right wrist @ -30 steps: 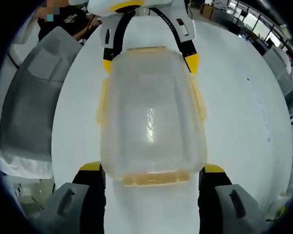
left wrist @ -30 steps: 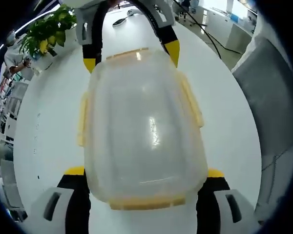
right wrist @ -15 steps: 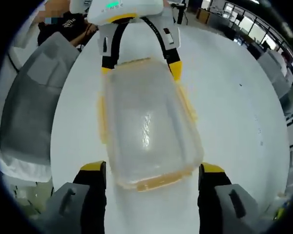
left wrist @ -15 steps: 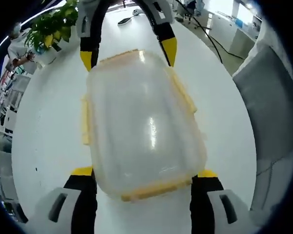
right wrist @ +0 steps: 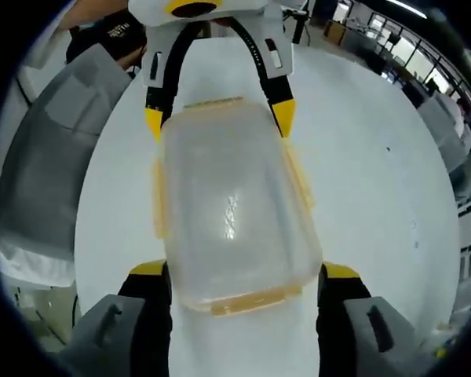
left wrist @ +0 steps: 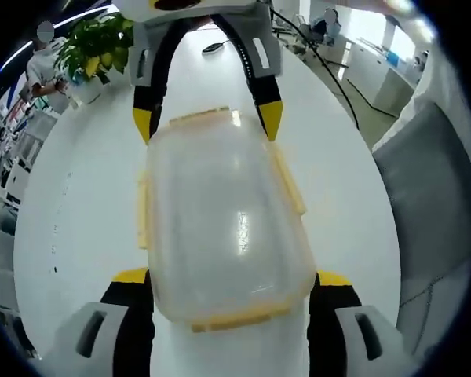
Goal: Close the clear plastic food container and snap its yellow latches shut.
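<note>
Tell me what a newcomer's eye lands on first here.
The clear plastic food container with yellow latches lies on the white table, flanked by the open left gripper. The right gripper straddles its far end, and a leafy potted plant stands beyond.

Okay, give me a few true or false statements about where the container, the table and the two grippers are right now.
1. The clear container sits on a white table. True.
2. The left gripper and right gripper stand at opposite ends of it, both open. True.
3. The container's latches are blue. False: the latches are yellow.
4. A potted plant stands on the table beyond the container in the left gripper view. True.
5. The lid lies on the table beside the container. False: it sits on top.
</note>
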Tool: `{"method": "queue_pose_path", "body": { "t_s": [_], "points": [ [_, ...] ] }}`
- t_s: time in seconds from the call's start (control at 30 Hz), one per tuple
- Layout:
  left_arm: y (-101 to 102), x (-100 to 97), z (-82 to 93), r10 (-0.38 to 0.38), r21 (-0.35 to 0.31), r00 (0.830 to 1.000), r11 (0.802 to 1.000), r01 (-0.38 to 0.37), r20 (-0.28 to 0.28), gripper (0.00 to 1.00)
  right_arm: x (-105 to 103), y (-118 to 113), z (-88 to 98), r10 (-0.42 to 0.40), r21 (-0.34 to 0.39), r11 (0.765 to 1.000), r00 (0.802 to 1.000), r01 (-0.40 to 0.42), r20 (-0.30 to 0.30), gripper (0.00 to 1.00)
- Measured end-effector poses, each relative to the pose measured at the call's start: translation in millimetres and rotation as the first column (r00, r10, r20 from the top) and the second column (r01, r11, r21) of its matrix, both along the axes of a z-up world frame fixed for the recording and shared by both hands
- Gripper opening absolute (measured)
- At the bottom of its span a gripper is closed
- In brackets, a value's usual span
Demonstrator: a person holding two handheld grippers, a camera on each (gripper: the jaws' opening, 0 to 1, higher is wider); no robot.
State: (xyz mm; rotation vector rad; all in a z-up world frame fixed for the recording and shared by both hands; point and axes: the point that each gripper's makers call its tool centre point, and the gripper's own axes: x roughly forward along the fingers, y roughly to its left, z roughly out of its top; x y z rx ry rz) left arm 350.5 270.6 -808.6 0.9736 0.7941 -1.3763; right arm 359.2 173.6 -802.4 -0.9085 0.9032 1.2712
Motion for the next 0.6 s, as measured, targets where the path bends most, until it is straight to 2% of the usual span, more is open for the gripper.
{"method": "queue_pose_path", "body": {
  "t_s": [0.37, 0.6],
  "points": [
    [4, -0.5, 0.5, -0.012, 0.007, 1.000, 1.000, 0.012, 0.000, 0.77, -1, 5, -0.5, -0.013, -0.001, 1.000, 1.000, 0.013, 0.001, 0.72],
    [18, -1.0, 0.3, -0.017, 0.022, 1.000, 1.000, 0.017, -0.001, 0.77, -2, 19, -0.6, -0.029, 0.018, 0.999, 1.000, 0.028, 0.005, 0.73]
  ]
}}
